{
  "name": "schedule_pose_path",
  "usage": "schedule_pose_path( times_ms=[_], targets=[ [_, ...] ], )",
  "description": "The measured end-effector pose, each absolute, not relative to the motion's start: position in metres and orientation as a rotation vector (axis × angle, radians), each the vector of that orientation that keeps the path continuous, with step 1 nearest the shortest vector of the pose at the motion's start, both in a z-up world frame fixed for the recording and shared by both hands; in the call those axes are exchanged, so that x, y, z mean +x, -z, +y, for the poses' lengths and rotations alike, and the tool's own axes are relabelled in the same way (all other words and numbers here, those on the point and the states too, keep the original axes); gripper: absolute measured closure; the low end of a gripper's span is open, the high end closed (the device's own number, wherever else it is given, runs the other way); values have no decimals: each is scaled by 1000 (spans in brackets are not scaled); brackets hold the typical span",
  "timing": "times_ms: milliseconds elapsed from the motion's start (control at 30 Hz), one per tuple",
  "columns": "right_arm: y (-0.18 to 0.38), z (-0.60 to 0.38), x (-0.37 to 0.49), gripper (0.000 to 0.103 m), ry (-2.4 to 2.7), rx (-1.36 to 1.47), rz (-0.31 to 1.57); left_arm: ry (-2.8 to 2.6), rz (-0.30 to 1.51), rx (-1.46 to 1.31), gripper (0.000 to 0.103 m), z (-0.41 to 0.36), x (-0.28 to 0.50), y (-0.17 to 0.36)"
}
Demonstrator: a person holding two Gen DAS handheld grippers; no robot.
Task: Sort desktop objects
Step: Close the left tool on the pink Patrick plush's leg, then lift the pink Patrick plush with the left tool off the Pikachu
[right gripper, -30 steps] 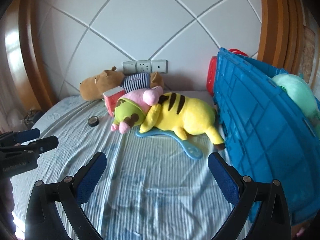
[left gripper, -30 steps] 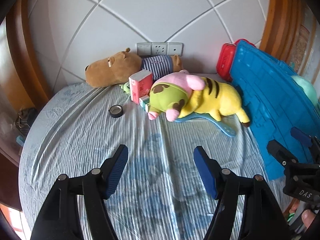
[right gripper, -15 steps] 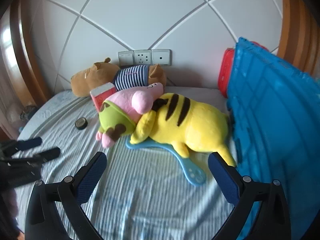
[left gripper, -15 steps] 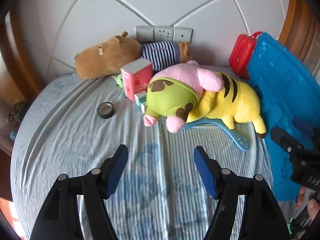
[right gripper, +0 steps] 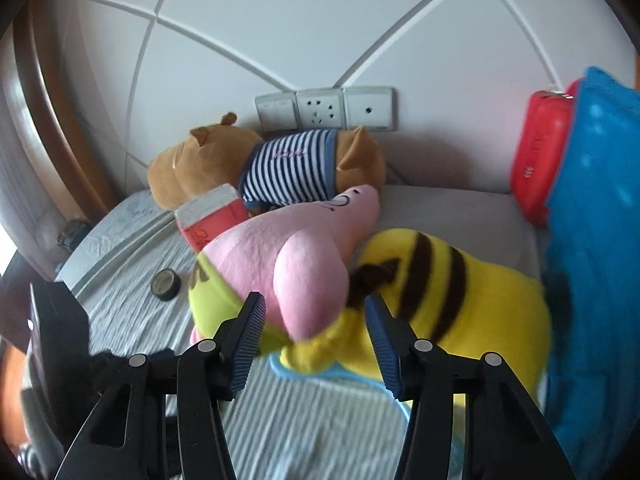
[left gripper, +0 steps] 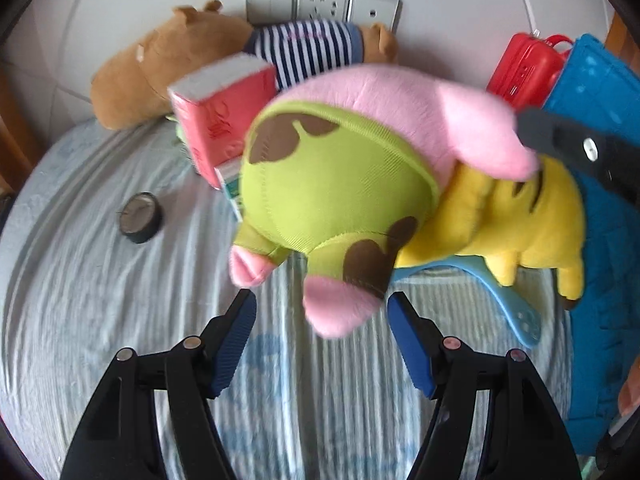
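A: Across the lower half of both views, striped grey-blue bedsheet (left gripper: 80, 300); right edge of frame, blue plastic crate (left gripper: 600, 128) standing tall, red case (left gripper: 524, 70) wedged behind it, upper right.

B: Plush toys next, by bulk?

A: Yellow striped plush (right gripper: 460, 300) centre-right, lying on its side just beside the crate; pink plush in green shorts (left gripper: 340, 192) leaning over it, touching, filling mid-frame of the left wrist view; brown plush in striped shirt (right gripper: 280, 168) along the wall, upper centre, under the wall sockets (right gripper: 324, 110).

B: Grippers?

A: Left gripper (left gripper: 320, 332) low centre, jaws wide, one pink foot between the blue pads, no contact visible; right gripper (right gripper: 314, 332) low centre, jaws spread moderately, pink arm of the same plush between the tips; cannot tell whether the pads (right gripper: 252, 332) touch it.

B: Small items?

A: Red book (left gripper: 220, 116) upright, upper left of the pink plush, touching it; light blue flat paddle (left gripper: 516, 312) under the yellow plush, handle poking out lower right; black tape roll (left gripper: 140, 218) alone on the sheet, mid-left; picture blurred.
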State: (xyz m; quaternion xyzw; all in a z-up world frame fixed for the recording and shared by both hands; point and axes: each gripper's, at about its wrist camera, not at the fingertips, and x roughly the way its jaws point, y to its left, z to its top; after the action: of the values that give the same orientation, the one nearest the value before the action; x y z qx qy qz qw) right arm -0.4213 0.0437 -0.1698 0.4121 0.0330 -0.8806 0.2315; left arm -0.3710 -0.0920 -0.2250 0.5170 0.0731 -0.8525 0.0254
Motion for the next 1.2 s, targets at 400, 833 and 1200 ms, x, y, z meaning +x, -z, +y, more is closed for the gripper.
schedule_pose_path(
  times_ms=[400, 833, 1200],
  targets=[
    [195, 2, -416, 64, 2223, 1173, 84, 2618, 207, 1536, 70, -139, -345, 209],
    [229, -29, -237, 56, 1941, 1357, -55, 2432, 153, 1666, 62, -204, -170, 216],
    [208, 6, -198, 0, 2105, 1324, -106, 2444, 242, 1617, 30, -219, -113, 200]
  ],
)
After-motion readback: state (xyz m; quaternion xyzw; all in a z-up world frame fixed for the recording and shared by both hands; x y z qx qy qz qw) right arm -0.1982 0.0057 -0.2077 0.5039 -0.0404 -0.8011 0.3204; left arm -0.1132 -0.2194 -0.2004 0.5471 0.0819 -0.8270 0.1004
